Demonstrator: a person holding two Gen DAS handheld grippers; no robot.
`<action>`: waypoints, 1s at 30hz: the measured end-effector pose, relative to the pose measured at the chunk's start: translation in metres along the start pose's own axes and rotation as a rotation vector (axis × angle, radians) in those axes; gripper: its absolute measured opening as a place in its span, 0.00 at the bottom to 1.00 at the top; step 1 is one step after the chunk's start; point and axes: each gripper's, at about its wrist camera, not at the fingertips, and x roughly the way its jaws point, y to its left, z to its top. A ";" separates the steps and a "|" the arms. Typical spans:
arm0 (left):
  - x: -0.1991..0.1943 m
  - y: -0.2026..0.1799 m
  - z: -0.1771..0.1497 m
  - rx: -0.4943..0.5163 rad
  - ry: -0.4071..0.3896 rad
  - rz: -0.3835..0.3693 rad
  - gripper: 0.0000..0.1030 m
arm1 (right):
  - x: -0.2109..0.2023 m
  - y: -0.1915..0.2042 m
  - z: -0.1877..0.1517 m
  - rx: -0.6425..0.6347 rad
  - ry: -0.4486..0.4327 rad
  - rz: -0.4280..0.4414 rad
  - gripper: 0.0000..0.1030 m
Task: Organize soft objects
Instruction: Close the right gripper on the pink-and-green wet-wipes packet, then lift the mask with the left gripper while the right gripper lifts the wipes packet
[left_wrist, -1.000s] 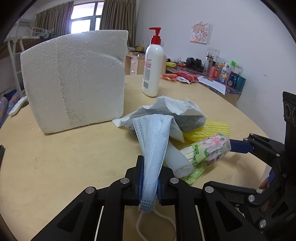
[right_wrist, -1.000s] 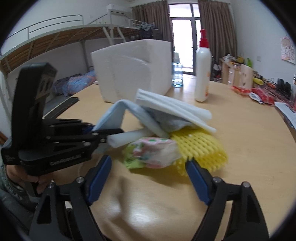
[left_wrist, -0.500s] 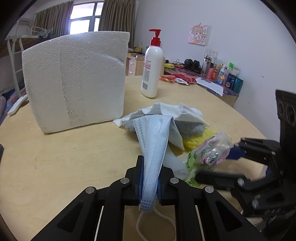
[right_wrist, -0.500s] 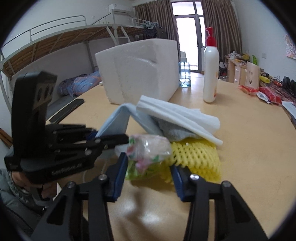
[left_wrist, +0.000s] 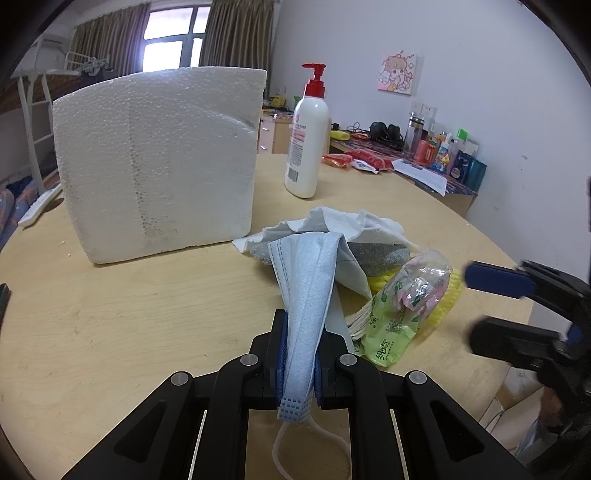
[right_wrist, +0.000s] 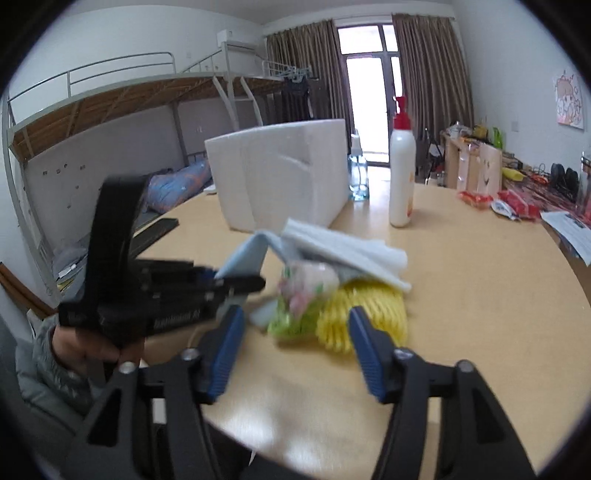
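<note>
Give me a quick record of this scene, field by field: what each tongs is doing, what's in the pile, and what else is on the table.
left tongs: shut on light blue pleated face mask
right tongs: jaws opening, nothing between them, just short of pile
pile: floral plastic tissue packet, yellow foam fruit net, white crumpled cloth, grey sponge
packet: lying free on table
also on round wooden table: white styrofoam block, white pump bottle with red top
</note>
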 end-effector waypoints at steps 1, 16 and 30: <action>0.000 0.000 0.000 -0.002 -0.002 -0.003 0.11 | 0.008 -0.001 0.003 0.005 0.008 0.000 0.63; -0.007 0.002 -0.003 0.002 -0.027 -0.007 0.10 | 0.043 -0.001 0.008 0.050 0.062 -0.005 0.35; -0.031 0.001 0.010 0.004 -0.100 -0.011 0.08 | 0.011 0.002 0.024 0.049 -0.045 -0.009 0.25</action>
